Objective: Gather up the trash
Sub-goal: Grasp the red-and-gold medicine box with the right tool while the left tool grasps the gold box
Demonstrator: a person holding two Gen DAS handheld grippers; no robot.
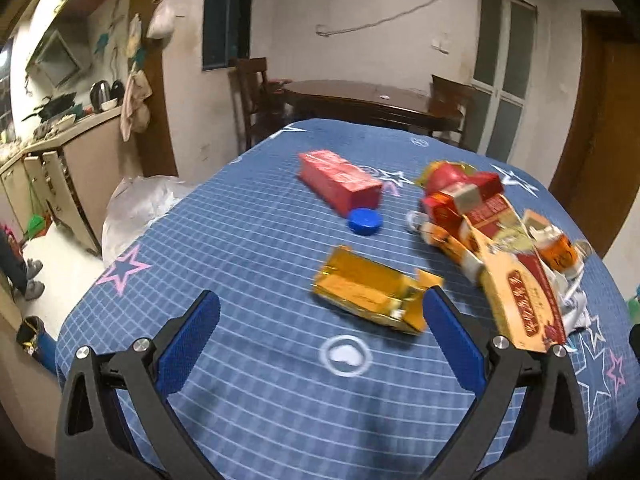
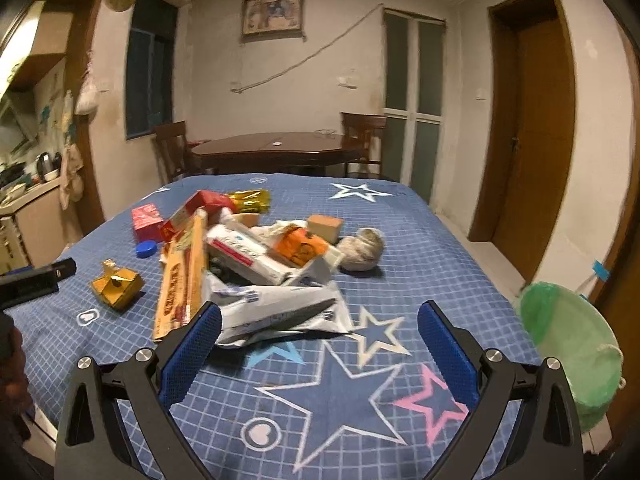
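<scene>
Trash lies on a blue star-patterned tablecloth [image 1: 260,248]. In the left wrist view a crushed gold box [image 1: 368,296] lies just ahead of my open left gripper [image 1: 322,312], next to its right finger. Beyond are a blue cap [image 1: 365,221], a red box [image 1: 340,182] and a pile of red and orange cartons [image 1: 504,240]. In the right wrist view my open right gripper [image 2: 320,322] hovers near a white wrapper [image 2: 280,308] at the pile's front. The gold box [image 2: 117,286], long orange carton [image 2: 180,280], blue cap [image 2: 145,249] and a crumpled paper ball [image 2: 362,250] show there too.
A bin lined with a green bag [image 2: 572,344] stands off the table's right edge. A dark dining table [image 2: 276,152] with chairs stands behind. A kitchen counter [image 1: 60,132] is at the left, with a white bag [image 1: 140,204] by the table's left edge.
</scene>
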